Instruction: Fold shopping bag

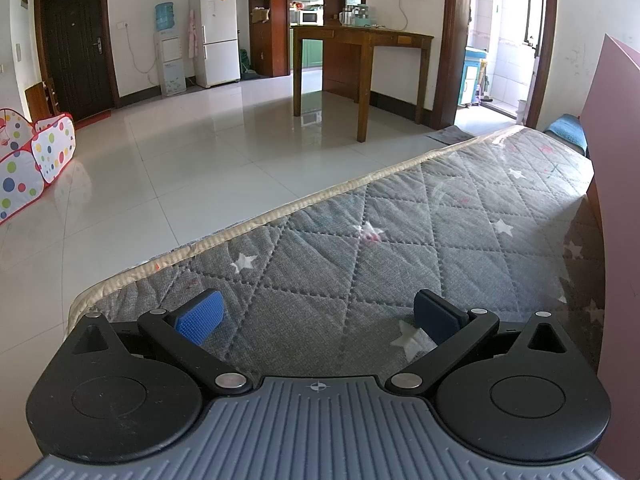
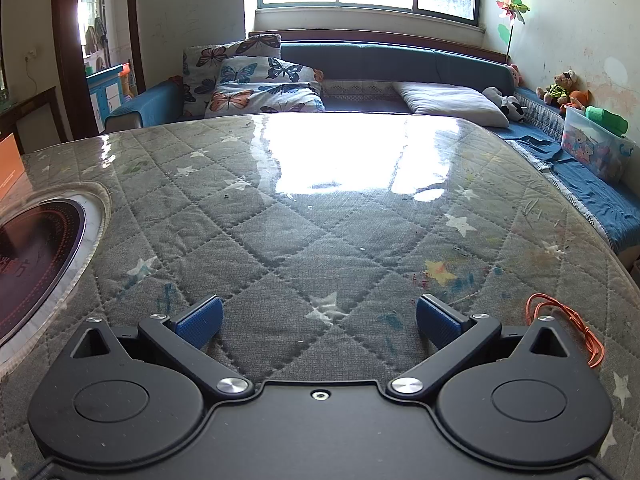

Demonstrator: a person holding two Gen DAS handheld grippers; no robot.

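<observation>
No shopping bag shows in either view. My left gripper is open and empty, low over a grey quilted, star-patterned table cover under clear plastic, near its left edge. My right gripper is open and empty, low over the same cover. An orange cord loop lies on the cover just right of the right gripper; whether it belongs to a bag I cannot tell.
A pink board stands at the table's right in the left view. A round black induction plate is set into the table at left. A sofa with pillows and a toy box lie beyond. A wooden table stands on the tiled floor.
</observation>
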